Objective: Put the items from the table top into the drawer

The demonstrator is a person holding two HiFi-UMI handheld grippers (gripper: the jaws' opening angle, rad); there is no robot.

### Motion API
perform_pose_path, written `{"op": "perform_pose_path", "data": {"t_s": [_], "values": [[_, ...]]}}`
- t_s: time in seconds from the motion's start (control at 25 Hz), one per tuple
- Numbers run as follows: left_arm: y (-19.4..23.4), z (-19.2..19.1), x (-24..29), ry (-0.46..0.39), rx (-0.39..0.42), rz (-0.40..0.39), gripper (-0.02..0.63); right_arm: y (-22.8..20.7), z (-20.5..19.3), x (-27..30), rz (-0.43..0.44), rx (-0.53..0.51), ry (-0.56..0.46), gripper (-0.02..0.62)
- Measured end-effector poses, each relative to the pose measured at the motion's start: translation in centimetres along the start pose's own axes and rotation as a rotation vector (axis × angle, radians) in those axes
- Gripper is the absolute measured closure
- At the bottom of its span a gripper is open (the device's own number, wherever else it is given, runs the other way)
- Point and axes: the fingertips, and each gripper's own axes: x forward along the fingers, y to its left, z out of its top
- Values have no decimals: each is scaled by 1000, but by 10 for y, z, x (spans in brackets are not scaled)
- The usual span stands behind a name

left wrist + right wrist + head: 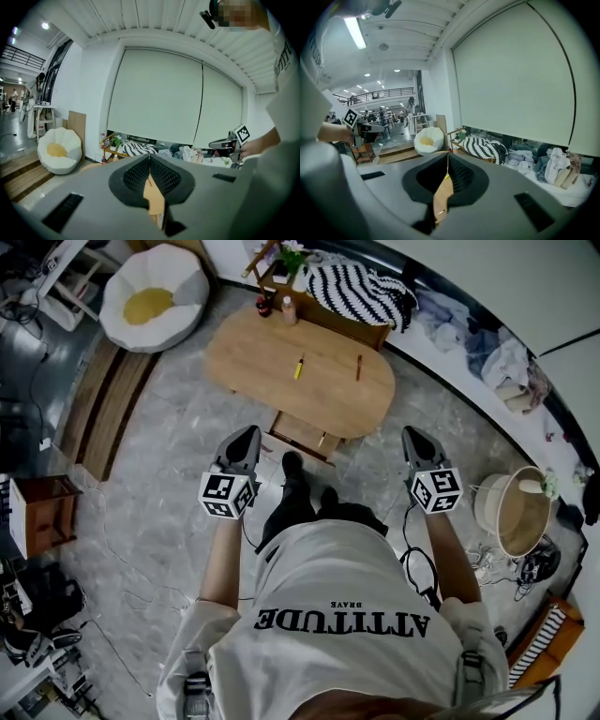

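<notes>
A: Claws first, quick. What are yours doing?
B: Your left claw (249, 432) is pressed together with nothing in it. In the left gripper view the left claw (150, 157) meets at the tip and only wood shows through the gap below. Your right claw (411, 433) is the same: in the right gripper view the right claw (447, 156) is pressed together and empty

A: Where are the items?
B: Both lie on the light oval wooden desk (253, 362) ahead of you, well apart from both claws. The short yellow marker pen (299, 367) is near the middle. The thin dark reddish pen (358, 367) is to its right, not touching it. Two small bottles (289, 310) stand at the desk's far edge

A: Drawer?
B: The light wooden drawer (302, 435) is pulled out under the desk's near edge, just ahead of your shoes and between your two claws in the head view. Can't tell what's in it

A: Anything else?
B: There's a white egg-shaped beanbag with a yellow centre (153, 296) on the floor left of the desk. A black-and-white striped cushion (361, 289) is behind the desk, and a round pale basket (514, 512) is on your right
</notes>
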Motion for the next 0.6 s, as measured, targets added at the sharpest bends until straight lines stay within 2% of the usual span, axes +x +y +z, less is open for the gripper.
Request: {"op": "perform_pose_path", "data": {"t_s": [0.6], "values": [[72, 2, 75, 54, 34, -136, 583, 15, 13, 81, -67, -11, 61, 575]]}}
